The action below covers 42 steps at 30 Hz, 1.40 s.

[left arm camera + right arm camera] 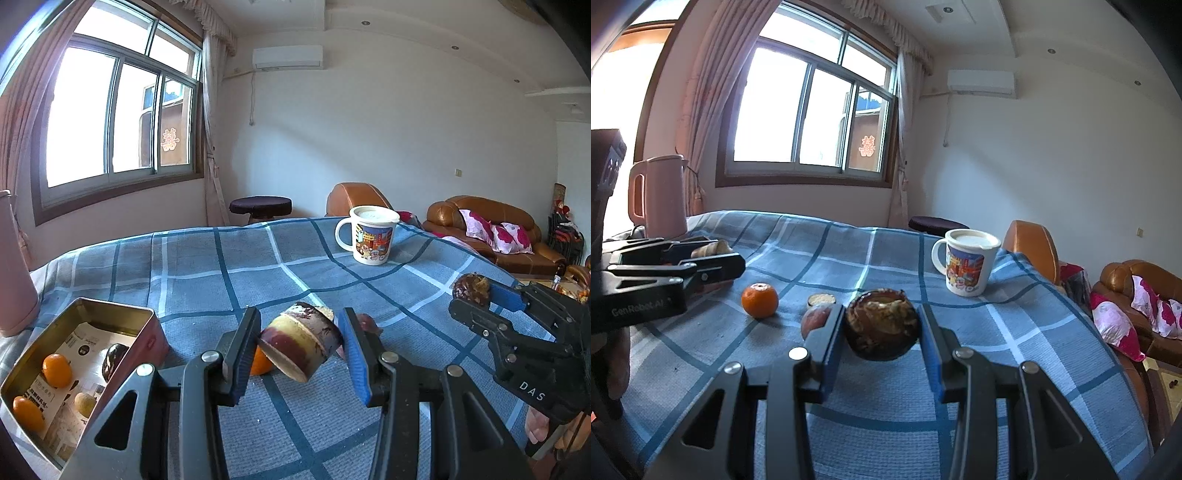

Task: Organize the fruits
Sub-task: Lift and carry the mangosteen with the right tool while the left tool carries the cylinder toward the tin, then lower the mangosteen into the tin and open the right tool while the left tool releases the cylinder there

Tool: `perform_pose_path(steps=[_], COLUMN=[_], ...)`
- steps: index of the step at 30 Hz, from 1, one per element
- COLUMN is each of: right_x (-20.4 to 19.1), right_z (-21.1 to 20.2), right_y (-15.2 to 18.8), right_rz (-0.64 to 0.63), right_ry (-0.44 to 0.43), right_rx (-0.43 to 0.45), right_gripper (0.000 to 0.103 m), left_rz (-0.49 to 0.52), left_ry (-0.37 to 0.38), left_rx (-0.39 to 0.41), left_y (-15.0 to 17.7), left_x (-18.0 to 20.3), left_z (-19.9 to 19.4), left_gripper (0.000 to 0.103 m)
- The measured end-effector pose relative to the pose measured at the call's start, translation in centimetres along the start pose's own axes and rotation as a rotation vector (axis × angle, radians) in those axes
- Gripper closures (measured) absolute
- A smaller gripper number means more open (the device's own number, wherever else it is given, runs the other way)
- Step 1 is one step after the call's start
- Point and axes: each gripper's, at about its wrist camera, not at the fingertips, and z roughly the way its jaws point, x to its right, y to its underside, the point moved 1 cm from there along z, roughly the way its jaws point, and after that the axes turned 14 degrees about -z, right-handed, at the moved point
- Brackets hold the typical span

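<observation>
1. We found the left gripper (pixel 301 350) clamped on a cylindrical sugarcane piece (pixel 301 345), purple and yellow, held clear above the blue checked tablecloth (pixel 229 266).
2. We found the right gripper (pixel 882 326) clamped on a dark brown round fruit (pixel 882 325), with its split top facing the camera.
3. We noted an open metal tin (pixel 122 317) at the left edge of the cloth, near its front corner. It held two small oranges (pixel 56 370), a dark fruit (pixel 114 360) and a pale yellow fruit (pixel 85 403) on printed paper.
4. We saw a loose orange (pixel 759 300), a reddish fruit (pixel 814 320) and a short pale cut piece (pixel 821 299) lying on the cloth between the grippers.
5. We recorded a lidded cartoon mug (pixel 966 264) near the far right edge and a pink kettle (pixel 663 195) at the far left corner.
</observation>
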Motion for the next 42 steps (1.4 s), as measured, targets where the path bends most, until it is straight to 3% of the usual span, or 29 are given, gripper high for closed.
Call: perform_pose_path(steps=[11,42], right_x=[-1.4,-7.7], right_z=[0.0,2.0], right_y=[-1.2,-5.9], right_rz=[-0.004,-0.058], right_ry=[-0.036,-0.172], right_rx=[0.009,0.058], right_gripper=[0.061,0.061], left_rz=[-0.014,-0.142], left_ry=[-0.017,-0.217], left_rx=[0.004,0.025], left_y=[-0.4,-1.9], left_x=[-1.2,-11.2], left_z=[-0.8,-3.8], left_gripper=[0.057,0.057])
